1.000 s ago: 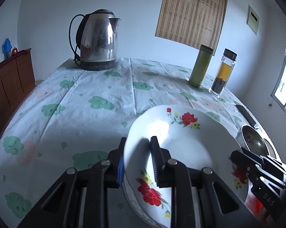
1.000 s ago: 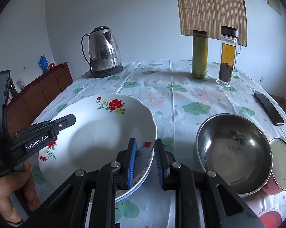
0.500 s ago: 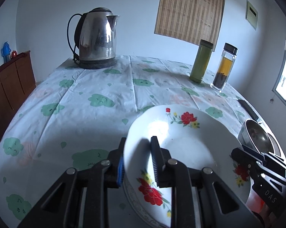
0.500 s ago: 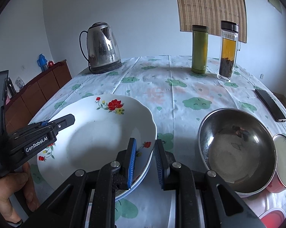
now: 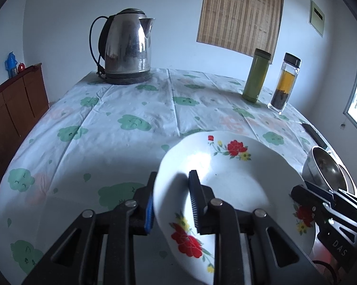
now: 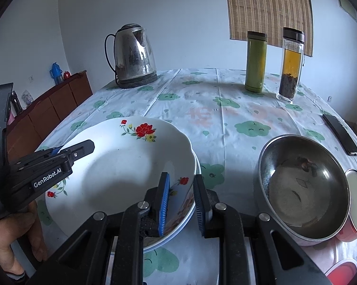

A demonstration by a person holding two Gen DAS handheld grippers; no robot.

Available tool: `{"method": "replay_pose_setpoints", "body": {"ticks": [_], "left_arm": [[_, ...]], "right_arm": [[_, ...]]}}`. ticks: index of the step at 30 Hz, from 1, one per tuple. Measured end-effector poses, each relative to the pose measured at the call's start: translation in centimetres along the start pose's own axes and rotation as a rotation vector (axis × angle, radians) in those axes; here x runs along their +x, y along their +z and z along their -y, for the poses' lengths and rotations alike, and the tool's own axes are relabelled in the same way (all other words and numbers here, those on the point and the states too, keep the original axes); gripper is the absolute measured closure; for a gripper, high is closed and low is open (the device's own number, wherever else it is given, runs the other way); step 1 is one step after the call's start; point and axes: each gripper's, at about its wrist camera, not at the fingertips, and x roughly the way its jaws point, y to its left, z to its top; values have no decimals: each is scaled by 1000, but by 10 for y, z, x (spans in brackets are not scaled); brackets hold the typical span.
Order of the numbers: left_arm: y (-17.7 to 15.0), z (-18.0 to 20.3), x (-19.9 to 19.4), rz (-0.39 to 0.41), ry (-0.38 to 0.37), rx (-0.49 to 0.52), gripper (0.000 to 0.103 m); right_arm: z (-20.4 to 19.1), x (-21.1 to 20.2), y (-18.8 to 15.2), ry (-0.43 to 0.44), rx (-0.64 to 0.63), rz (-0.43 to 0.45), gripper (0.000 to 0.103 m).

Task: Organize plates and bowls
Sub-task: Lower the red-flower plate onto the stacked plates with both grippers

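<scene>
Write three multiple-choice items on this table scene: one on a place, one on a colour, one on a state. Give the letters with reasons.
1. Where does the stainless steel electric kettle stand?
A. at the far left of the table
B. beside the steel bowl
C. on the wooden cabinet

2. What colour are the large flowers on the white scalloped plate?
A. blue
B. red
C. purple

3. How is the white scalloped plate held?
A. by the left tool alone
B. by neither tool
C. by both tools, one at each side of its rim

Answers:
1. A: the kettle stands at the far left of the cloud-print tablecloth, away from the round stainless steel bowl.
2. B: red blooms show on the rim.
3. C: the left tool and the right tool each have the rim between their pads.
</scene>
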Motion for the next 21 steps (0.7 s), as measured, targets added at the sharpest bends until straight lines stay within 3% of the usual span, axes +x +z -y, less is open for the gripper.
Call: {"method": "replay_pose_setpoints", "body": {"ticks": [21], "left_arm": [[-6,7,3,-11,9,30,79]], "right_arm": [[0,3,-1,-21,-9,-1,81]]}}
